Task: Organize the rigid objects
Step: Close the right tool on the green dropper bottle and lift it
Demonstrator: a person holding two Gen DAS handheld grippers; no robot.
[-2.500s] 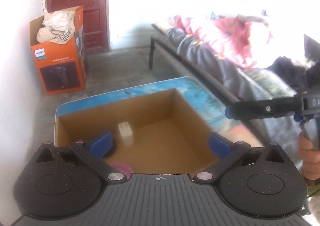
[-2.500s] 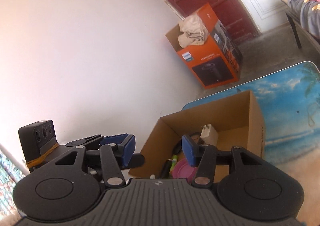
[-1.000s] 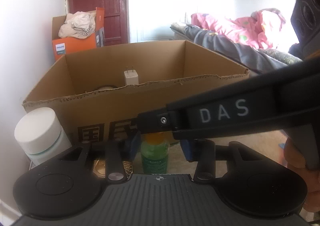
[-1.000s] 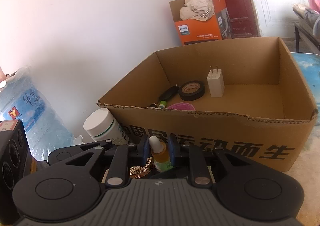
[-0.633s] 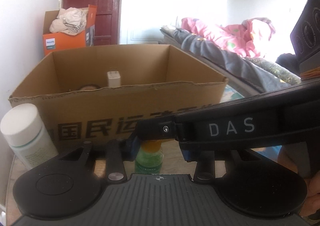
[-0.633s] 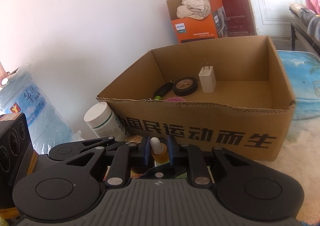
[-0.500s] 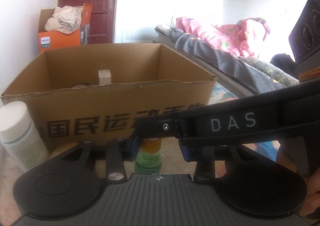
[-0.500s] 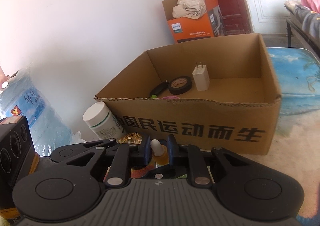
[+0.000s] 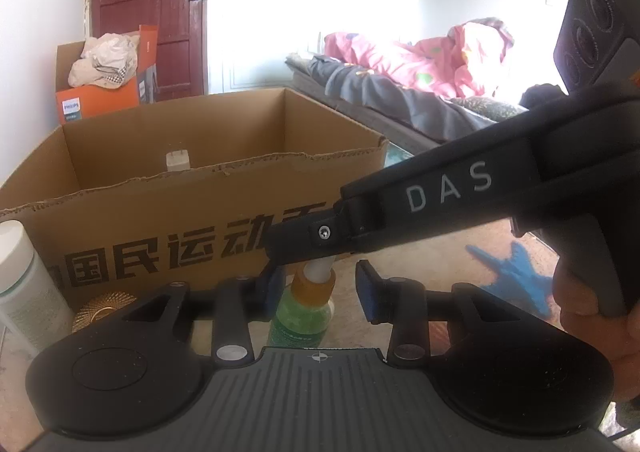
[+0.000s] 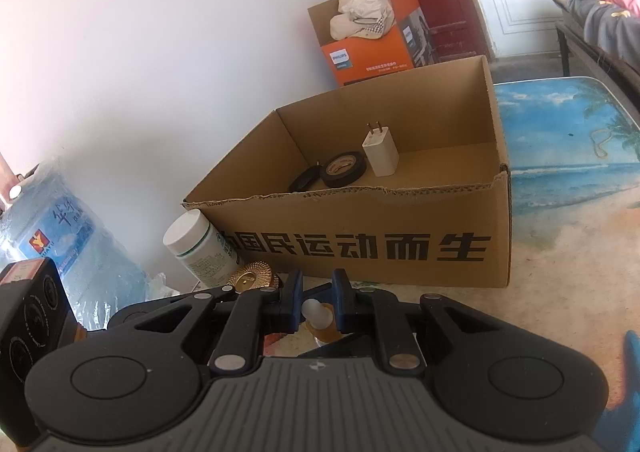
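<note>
A small dropper bottle point(image 9: 303, 312) with green liquid, an orange collar and a white bulb stands on the table in front of a cardboard box point(image 9: 192, 219). My right gripper point(image 10: 316, 298) is shut on the bottle's white bulb point(image 10: 314, 310); its arm crosses the left wrist view point(image 9: 440, 207). My left gripper point(image 9: 320, 288) is open, its blue pads on either side of the bottle, apart from it. The box point(image 10: 400, 248) holds a white charger point(image 10: 380, 151) and black tape rolls point(image 10: 344, 169).
A white-capped pill jar point(image 10: 200, 248) and a gold disc point(image 10: 250, 278) stand left of the box. A water jug point(image 10: 60, 244) is at the far left. An orange Philips box point(image 10: 372, 51) and a bed point(image 9: 420, 91) are beyond the beach-print table point(image 10: 568, 155).
Both grippers came down from above the box to the table in front of it. My right gripper closed on the dropper bottle and the view pulled back slightly over the last half second.
</note>
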